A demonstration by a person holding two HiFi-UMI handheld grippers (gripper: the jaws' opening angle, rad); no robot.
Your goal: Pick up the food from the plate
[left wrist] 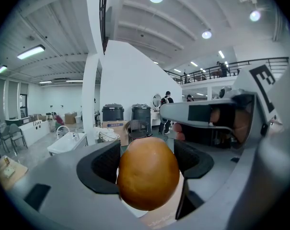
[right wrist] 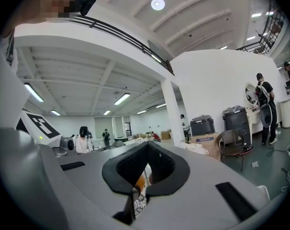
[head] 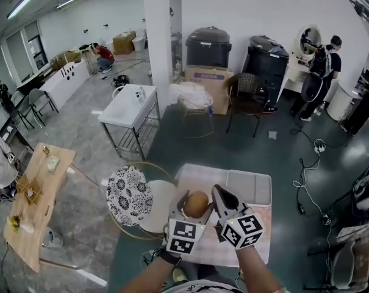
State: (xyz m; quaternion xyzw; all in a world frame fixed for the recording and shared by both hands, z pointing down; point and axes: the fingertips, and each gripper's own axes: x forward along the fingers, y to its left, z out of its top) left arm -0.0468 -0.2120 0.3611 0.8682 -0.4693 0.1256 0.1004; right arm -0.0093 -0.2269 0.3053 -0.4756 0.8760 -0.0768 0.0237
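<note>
**Food lifted clear of the plate; pick-up largely complete**

Nearest the viewer, both forearms reach forward and up, with the two grippers raised side by side to the right of the patterned plate (head: 129, 195). The left gripper (head: 190, 209) is clamped on the food (left wrist: 148, 172), a smooth, round, golden-brown piece seated between its two dark pads, as its own view shows. The right gripper (right wrist: 145, 166), just to the right of the left one and tilted toward it, has its jaws pressed together with nothing between them. It takes no part in the hold.

The food therefore sits in the air, above and to the right of the plate rather than on it. The plate's patterned face appears bare, so the grasp and the lift can be judged as done. What remains, if anything, is only to carry the piece away or set it down.

Just right of the plate lies the cloth-covered table (head: 257, 215), with a white tray (head: 248, 187) at its far edge. Well beyond the plate stand a white sink unit, chairs and distant people.
</note>
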